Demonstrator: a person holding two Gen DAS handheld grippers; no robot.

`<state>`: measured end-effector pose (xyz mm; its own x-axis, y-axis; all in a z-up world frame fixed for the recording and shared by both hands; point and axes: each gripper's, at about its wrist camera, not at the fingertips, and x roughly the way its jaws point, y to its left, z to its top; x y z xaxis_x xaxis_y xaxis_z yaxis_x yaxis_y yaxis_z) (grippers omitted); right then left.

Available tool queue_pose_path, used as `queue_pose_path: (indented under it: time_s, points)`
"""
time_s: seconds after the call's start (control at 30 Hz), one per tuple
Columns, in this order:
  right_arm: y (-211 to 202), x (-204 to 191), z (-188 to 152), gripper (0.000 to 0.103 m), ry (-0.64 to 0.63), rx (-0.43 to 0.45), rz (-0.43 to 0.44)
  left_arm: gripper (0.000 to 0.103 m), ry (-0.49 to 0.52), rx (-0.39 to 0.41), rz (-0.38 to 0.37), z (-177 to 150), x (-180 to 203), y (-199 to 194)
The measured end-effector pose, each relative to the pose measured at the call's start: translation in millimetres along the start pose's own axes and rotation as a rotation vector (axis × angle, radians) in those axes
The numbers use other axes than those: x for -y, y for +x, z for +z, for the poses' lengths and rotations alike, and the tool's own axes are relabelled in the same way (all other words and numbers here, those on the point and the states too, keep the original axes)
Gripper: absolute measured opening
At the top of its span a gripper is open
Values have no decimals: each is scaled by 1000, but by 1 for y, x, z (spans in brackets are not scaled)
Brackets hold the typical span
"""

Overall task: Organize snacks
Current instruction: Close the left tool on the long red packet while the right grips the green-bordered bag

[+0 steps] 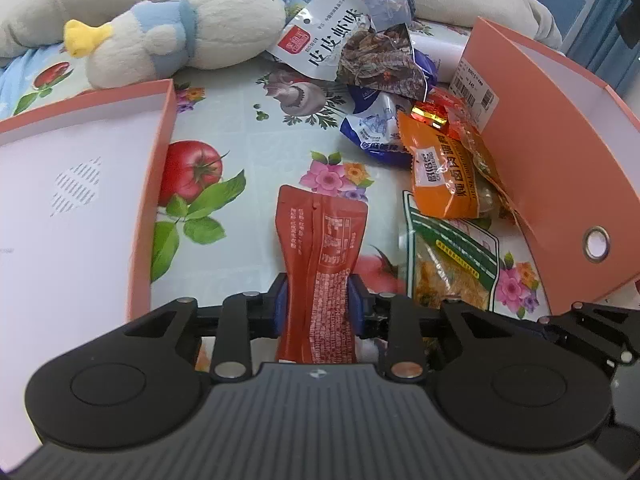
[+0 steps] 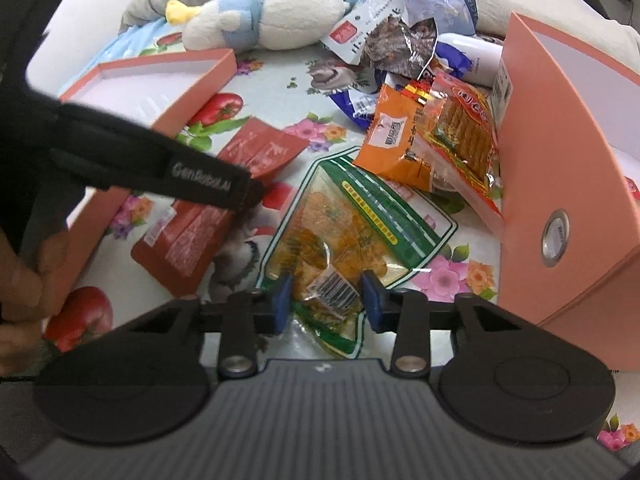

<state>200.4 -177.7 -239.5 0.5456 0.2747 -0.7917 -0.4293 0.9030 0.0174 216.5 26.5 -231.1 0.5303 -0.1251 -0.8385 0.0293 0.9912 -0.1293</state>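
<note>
My left gripper is shut on a red snack packet, its blue pads pinching the packet's waist; the packet lies lengthwise on the flowered tablecloth. In the right wrist view the same red packet shows under the left gripper's black body. My right gripper is shut on the near end of a clear, green-edged packet of orange snacks, and the foil is bunched between the pads. That green-edged packet lies to the right of the red one.
A low salmon-pink box with a white floor stands at the left, a taller one at the right. Between them at the back lie an orange packet, a blue one, a white one and a plush duck. A hand shows at the left.
</note>
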Motion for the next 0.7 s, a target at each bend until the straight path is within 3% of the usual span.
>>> queue_pose_path:
  time_s: [0.43, 0.7]
  points:
    - [-46, 4, 8, 37, 17, 57, 13, 34, -92, 66, -30, -16, 2, -56]
    - [-79, -1, 22, 37, 32, 94, 40, 34, -124, 131, -42, 2, -2, -98]
